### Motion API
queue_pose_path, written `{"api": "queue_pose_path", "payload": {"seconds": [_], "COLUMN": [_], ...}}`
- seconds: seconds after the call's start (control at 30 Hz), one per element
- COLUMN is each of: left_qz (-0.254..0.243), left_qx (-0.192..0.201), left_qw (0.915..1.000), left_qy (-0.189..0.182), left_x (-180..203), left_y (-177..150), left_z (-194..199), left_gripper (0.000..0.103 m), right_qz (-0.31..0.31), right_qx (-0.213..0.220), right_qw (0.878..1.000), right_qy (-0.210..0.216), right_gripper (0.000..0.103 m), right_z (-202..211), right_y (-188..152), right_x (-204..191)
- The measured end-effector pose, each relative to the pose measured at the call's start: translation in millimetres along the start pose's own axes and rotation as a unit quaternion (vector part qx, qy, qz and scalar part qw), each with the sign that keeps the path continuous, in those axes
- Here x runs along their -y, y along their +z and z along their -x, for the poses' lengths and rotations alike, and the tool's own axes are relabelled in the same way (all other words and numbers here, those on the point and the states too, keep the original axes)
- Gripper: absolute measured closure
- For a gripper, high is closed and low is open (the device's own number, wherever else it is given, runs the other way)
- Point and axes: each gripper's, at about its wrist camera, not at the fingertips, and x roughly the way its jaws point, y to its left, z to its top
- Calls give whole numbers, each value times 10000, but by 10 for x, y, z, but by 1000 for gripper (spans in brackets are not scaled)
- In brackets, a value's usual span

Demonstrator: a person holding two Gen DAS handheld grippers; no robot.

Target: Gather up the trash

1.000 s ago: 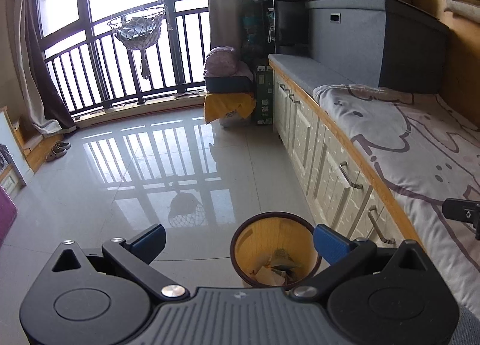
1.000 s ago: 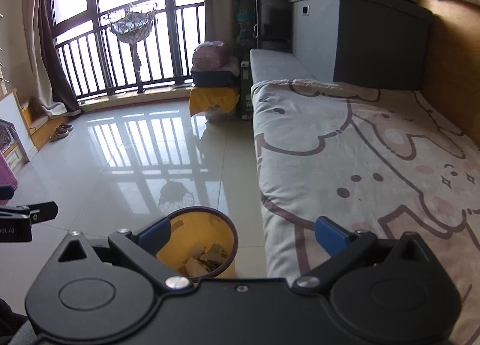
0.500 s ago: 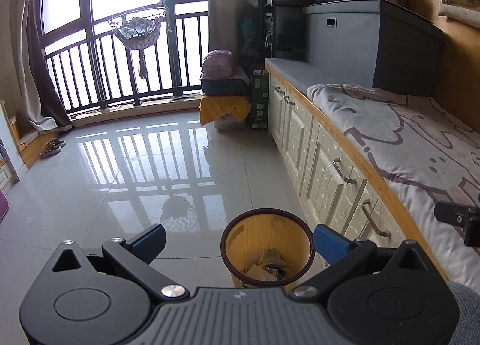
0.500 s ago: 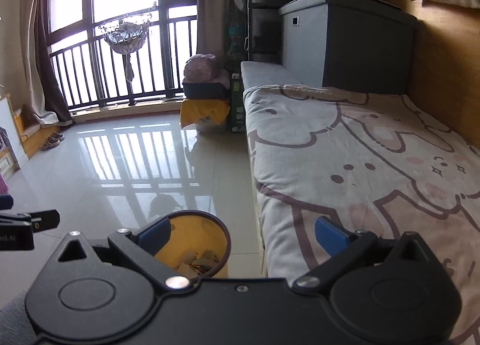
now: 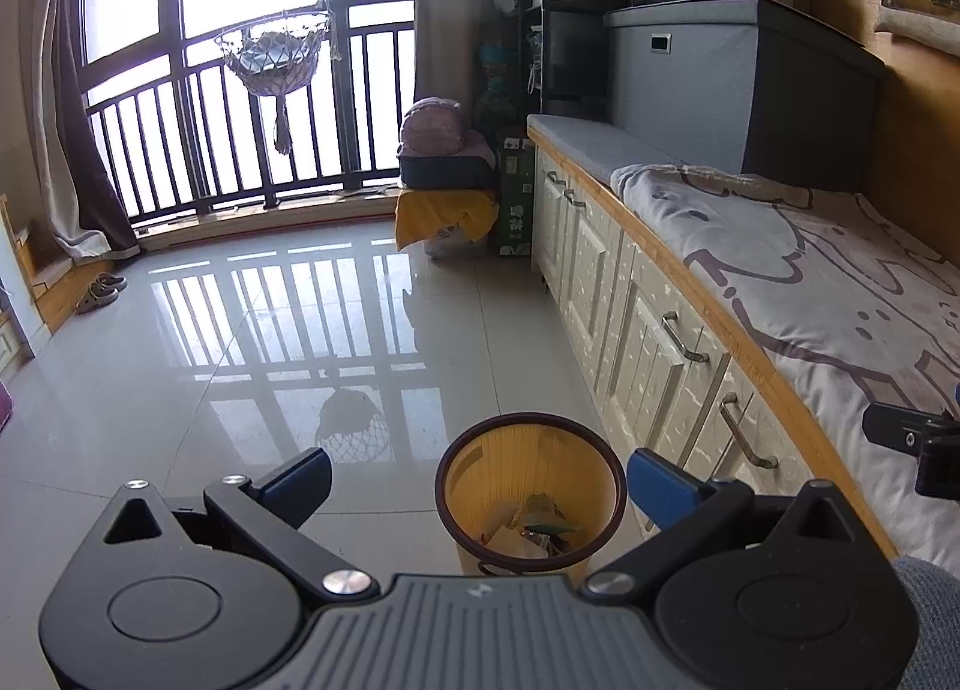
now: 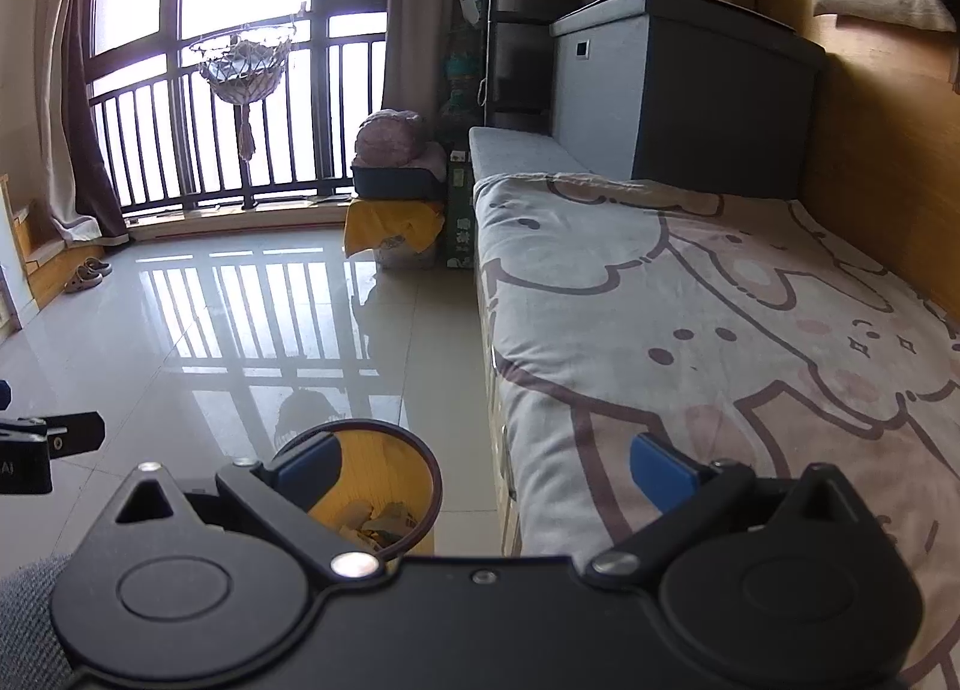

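A yellow waste bin (image 5: 528, 468) with a dark rim stands on the tiled floor beside the bed's drawers, and crumpled paper trash (image 5: 531, 531) lies at its bottom. My left gripper (image 5: 477, 480) hangs above and just behind the bin, open, nothing between its blue fingertips. In the right wrist view the same bin (image 6: 384, 480) shows low at the left, partly hidden behind my right gripper (image 6: 486, 468), which is open and empty over the bed's edge. Each gripper's black tip shows at the other view's border.
A bed (image 6: 720, 330) with a cartoon-print blanket runs along the right, with white drawers (image 5: 648, 342) under it. A grey storage box (image 5: 738, 84) sits at its far end. A yellow-draped stool (image 5: 447, 210) stands by the balcony railing, slippers (image 5: 102, 291) at far left.
Both views have risen and pulled back a little; the bin sits lower and nearer the frame bottom in the right view. Both grippers stay open and empty.
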Motion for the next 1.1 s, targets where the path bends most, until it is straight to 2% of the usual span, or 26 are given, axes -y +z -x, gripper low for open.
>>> {"api": "queue_pose_path", "payload": {"seconds": [0.53,1.1], "left_qz": [37,-6], "left_qx": [-304,-319], "left_qw": [9995,9995], "left_qy": [-34,-39], "left_x": [3,32], "left_y": [-27,-36], "left_z": [-121,-125], "left_gripper": [0,0], "right_qz": [129,111], "right_qx": [-270,-391], "right_qw": [9995,9992], "right_qy": [69,23], "right_gripper": [0,0], "right_z": [-123,-172], "right_y": [-39,-40], "right_x": [-54,-46]}}
